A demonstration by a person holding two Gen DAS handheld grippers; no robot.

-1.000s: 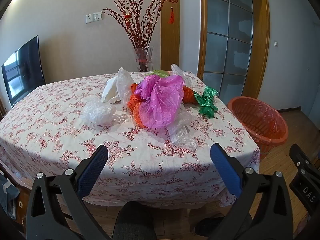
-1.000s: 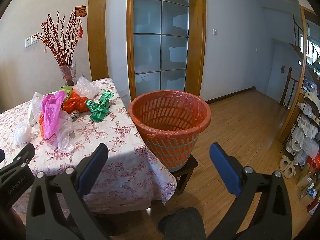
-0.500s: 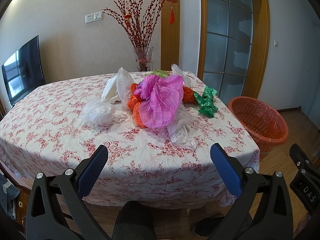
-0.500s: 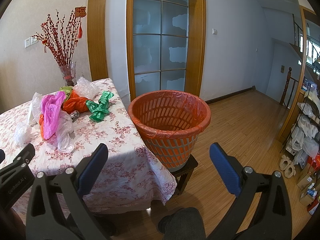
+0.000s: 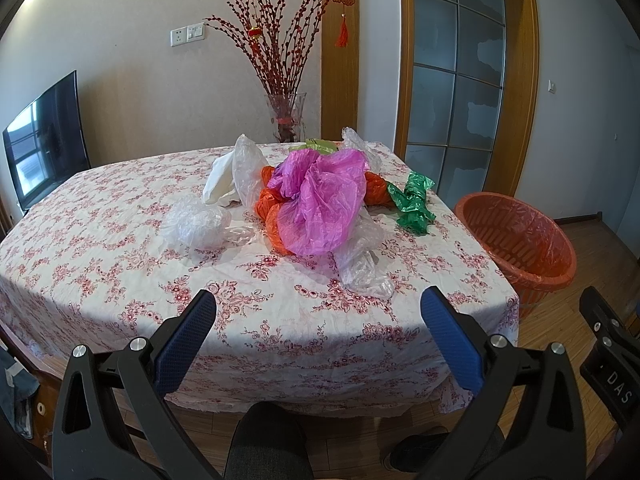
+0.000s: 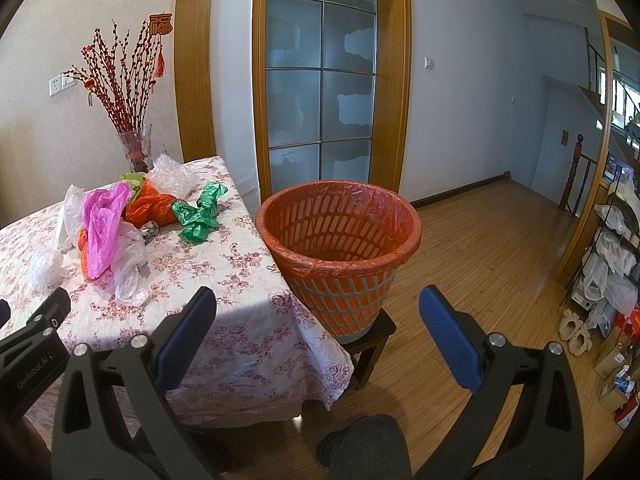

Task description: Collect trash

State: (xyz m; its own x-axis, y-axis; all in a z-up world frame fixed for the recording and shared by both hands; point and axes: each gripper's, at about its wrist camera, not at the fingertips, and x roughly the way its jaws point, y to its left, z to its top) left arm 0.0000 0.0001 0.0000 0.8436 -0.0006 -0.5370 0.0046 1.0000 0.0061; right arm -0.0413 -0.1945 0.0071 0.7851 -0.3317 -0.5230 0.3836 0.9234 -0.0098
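Though the floral cloth hides the tabletop (image 5: 120,248) itself and the frame cuts its left edge, one trash heap shows at 12 o'clock in the left view; one orange basket (image 6: 340,240) stands on a stool at 3 o'clock beside it; one pink bag (image 5: 320,208), one green bag (image 5: 412,204), several clear ones partly buried, count unsure; left tongs (image 5: 316,312) and right tongs (image 6: 318,310) both gape wide, empty.

Home dining room: floral-clothed table (image 5: 120,248), television (image 5: 44,140), branch vase (image 5: 286,118).
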